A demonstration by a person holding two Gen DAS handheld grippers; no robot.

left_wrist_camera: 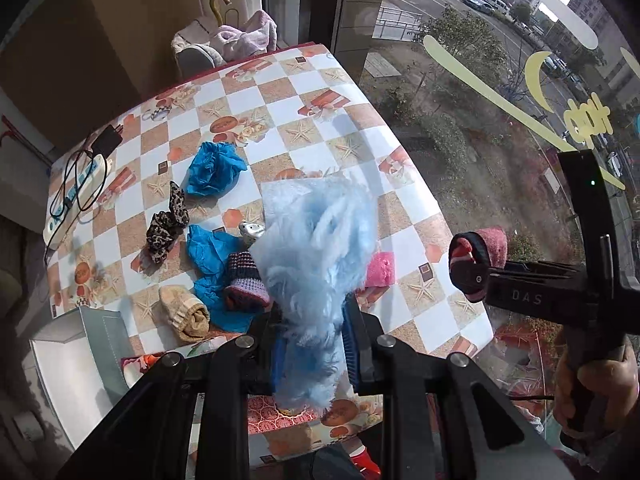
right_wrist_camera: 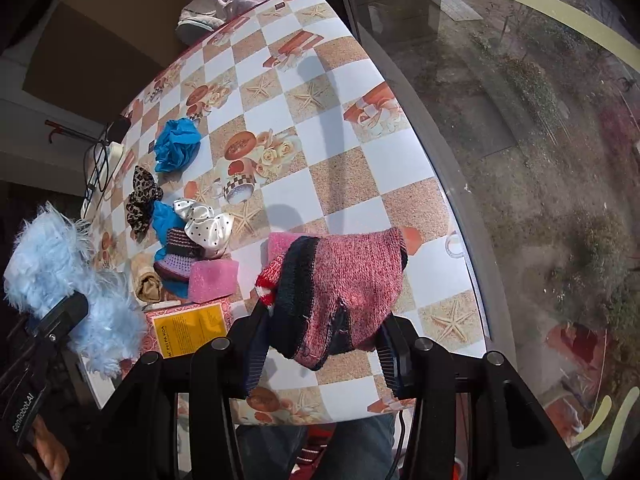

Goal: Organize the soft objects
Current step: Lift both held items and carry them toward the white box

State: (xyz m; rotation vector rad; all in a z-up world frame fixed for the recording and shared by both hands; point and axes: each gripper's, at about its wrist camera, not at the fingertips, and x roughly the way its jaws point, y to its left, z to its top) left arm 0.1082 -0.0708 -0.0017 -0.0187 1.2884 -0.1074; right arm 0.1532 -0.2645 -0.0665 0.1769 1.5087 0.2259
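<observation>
Pale-blue, shaggy and long-piled, the fluffy piece (left_wrist_camera: 316,264) hangs clamped in your left gripper (left_wrist_camera: 310,344) above the checked tablecloth (left_wrist_camera: 360,92), while your right gripper (right_wrist_camera: 320,344) pinches a pink knit sock (right_wrist_camera: 344,284) with a dark band, also lifted.

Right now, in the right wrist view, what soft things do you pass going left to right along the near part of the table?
Fluffy light-blue item in the left gripper → beige rolled cloth → pink sponge → pink knitted piece in the right gripper.
</observation>
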